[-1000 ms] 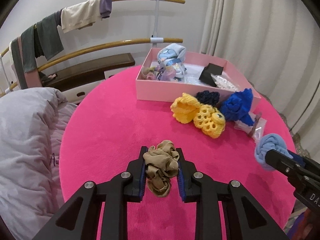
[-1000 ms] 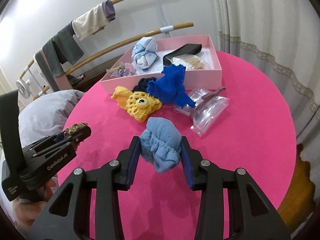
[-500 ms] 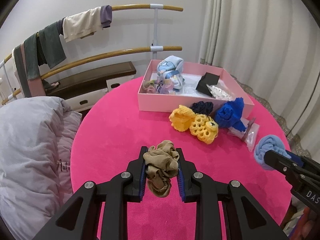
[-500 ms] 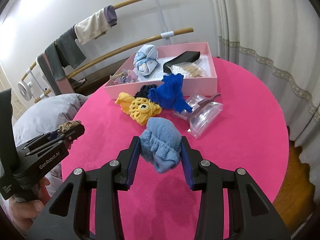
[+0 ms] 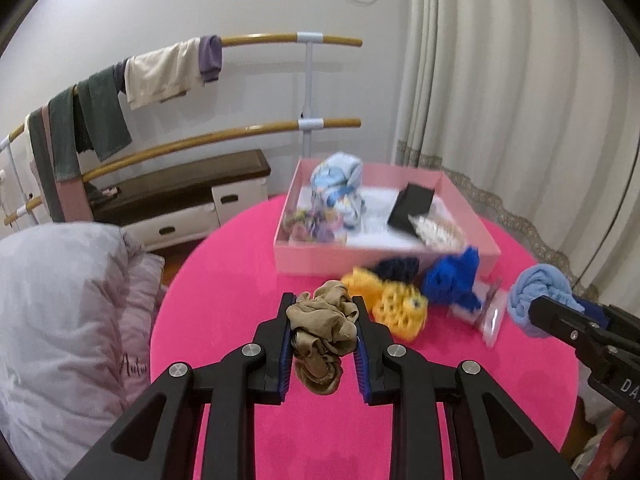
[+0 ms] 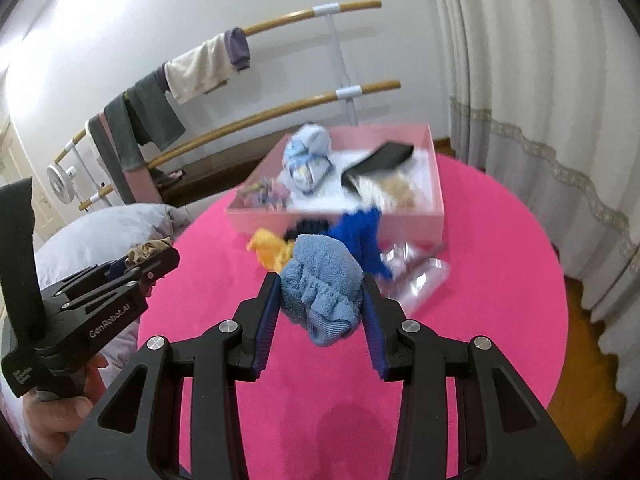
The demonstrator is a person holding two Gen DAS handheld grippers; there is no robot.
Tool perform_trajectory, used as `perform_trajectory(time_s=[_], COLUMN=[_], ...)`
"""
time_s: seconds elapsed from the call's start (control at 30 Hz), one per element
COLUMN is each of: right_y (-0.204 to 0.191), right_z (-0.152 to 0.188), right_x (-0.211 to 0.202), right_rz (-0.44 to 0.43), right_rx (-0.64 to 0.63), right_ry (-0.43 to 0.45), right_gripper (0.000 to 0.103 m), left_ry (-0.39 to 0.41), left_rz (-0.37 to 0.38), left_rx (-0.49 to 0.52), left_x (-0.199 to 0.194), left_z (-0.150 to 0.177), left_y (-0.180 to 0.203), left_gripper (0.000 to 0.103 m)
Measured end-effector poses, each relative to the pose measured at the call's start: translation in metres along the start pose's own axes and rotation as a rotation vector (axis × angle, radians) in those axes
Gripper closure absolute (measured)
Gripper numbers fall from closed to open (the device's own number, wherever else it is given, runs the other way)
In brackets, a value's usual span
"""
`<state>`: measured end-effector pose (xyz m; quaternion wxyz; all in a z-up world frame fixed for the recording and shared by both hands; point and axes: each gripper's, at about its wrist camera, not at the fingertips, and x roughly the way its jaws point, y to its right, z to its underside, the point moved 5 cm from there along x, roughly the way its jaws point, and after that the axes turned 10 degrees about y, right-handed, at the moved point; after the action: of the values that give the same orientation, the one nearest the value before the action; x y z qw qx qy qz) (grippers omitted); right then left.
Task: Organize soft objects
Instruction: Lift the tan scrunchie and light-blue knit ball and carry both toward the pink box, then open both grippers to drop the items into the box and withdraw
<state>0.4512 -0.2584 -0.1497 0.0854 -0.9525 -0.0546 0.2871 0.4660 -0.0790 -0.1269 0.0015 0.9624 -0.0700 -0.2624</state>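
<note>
My left gripper point(image 5: 322, 312) is shut on a tan scrunchie point(image 5: 322, 328) and holds it above the pink table point(image 5: 224, 280). My right gripper point(image 6: 320, 284) is shut on a light blue cloth point(image 6: 320, 276), also held in the air; the cloth shows at the right of the left wrist view point(image 5: 538, 292). A pink box point(image 5: 384, 256) stands at the table's far side with a pale blue bundle point(image 5: 338, 188), small scrunchies and a black item inside. In front of it lie a yellow crochet piece point(image 5: 396, 300), a dark navy piece point(image 5: 398, 268) and a blue cloth point(image 5: 452, 280).
A clear plastic bag point(image 6: 416, 276) lies on the table right of the blue cloth. A grey duvet point(image 5: 60, 320) sits left of the table. A wooden rail with hung clothes point(image 5: 160, 72) and a low bench point(image 5: 180, 188) stand behind. Curtains point(image 5: 520, 100) hang at the right.
Both grippers have risen and pulled back from the table with their loads still held; the box and the pile look smaller and lower in both views.
</note>
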Motion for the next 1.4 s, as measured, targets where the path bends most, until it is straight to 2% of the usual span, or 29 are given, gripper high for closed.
perform_trajectory(time_s=[0.33, 0.7, 0.97, 1.4], right_y=[-0.007, 0.009, 0.024, 0.063], right_z=[-0.06, -0.117, -0.129, -0.128], right_x=[0.026, 0.072, 0.103, 0.162], right_rz=[-0.006, 0.008, 0.022, 0.065], right_rx=[-0.058, -0.072, -0.069, -0.036], right_ry=[0.06, 0.079, 0.055, -0.024], right_gripper=[0.066, 0.066, 0.066, 0.066], left_ry=[0.089, 0.094, 0.063, -0.006], left_rz=[0.007, 0.035, 0.049, 0.07], left_rx=[0.004, -0.015, -0.016, -0.002], left_x=[0.032, 0.103, 0.158, 0.256], left_z=[-0.057, -0.106, -0.128, -0.134], left_y=[0.005, 0.01, 0.017, 0.036], left_gripper=[0.081, 0.081, 0.081, 0.08])
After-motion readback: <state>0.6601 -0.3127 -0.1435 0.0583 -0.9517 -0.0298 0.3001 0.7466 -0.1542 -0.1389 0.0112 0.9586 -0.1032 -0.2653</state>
